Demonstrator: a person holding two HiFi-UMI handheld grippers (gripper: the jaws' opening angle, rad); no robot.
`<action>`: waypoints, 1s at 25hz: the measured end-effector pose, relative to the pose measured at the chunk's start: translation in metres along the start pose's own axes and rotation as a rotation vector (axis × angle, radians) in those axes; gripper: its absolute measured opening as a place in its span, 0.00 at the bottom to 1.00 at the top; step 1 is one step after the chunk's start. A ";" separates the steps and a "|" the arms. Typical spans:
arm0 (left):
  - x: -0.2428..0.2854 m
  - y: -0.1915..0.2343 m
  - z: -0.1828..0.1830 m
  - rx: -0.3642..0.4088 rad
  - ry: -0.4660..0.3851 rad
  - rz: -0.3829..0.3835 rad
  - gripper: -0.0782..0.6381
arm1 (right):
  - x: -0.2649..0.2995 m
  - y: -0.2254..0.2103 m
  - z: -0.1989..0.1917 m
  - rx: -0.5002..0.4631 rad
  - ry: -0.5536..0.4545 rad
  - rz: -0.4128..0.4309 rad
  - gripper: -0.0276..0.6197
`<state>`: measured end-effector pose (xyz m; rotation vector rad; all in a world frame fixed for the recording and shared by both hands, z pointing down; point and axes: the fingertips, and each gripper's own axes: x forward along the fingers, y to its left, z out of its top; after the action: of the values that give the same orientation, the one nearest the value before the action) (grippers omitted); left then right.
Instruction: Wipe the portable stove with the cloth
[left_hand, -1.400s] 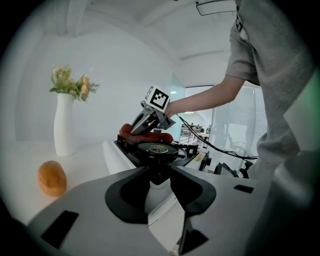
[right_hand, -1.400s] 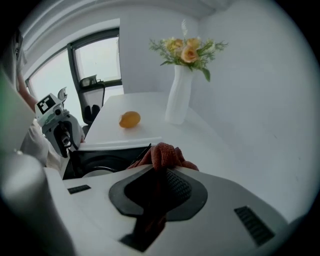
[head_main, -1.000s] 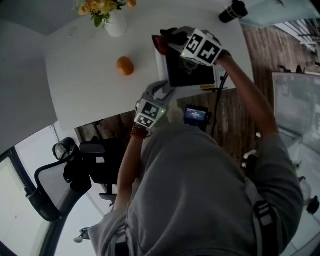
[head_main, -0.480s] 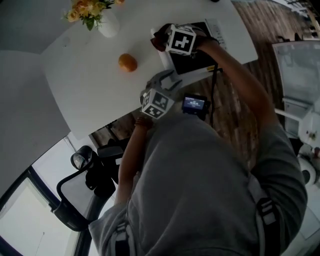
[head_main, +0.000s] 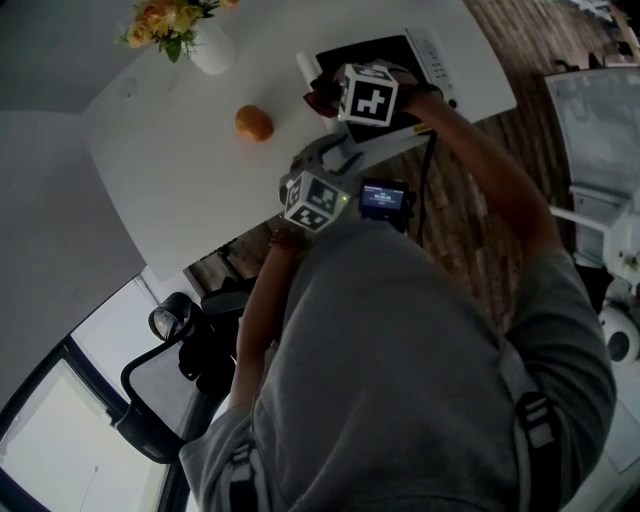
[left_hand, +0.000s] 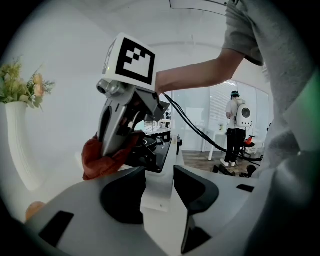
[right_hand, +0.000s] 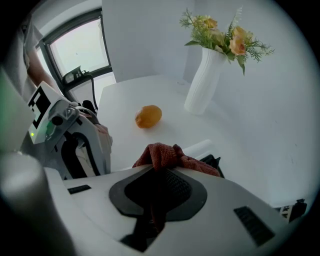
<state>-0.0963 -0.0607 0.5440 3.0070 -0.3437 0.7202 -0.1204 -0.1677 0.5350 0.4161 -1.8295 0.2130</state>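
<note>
Your right gripper (right_hand: 159, 172) is clamped on the red cloth (right_hand: 165, 155), which bunches just past its tips, at the edge of the portable stove (head_main: 385, 50) beneath. So little cloth shows (a small wad) that the bare jaw tips may scrape the black top. Your left gripper (left_hand: 159, 187), jaws apart and just now closing a little, frames the stove's near corner without pressing it. Unbraced, the stove could slide toward the table (head_main: 180, 170) edge beside that gripper.
</note>
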 end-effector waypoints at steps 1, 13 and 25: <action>0.000 -0.001 0.000 0.002 -0.001 0.001 0.39 | -0.001 0.007 0.000 -0.009 -0.007 0.006 0.12; -0.002 0.000 0.000 0.006 -0.009 0.011 0.39 | -0.008 0.053 -0.010 -0.088 0.008 0.083 0.12; -0.006 0.002 0.015 -0.001 -0.040 -0.019 0.39 | -0.145 0.005 -0.040 0.386 -0.835 -0.235 0.12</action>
<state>-0.0957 -0.0626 0.5280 3.0233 -0.3169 0.6596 -0.0511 -0.1237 0.4093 1.1089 -2.5287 0.2506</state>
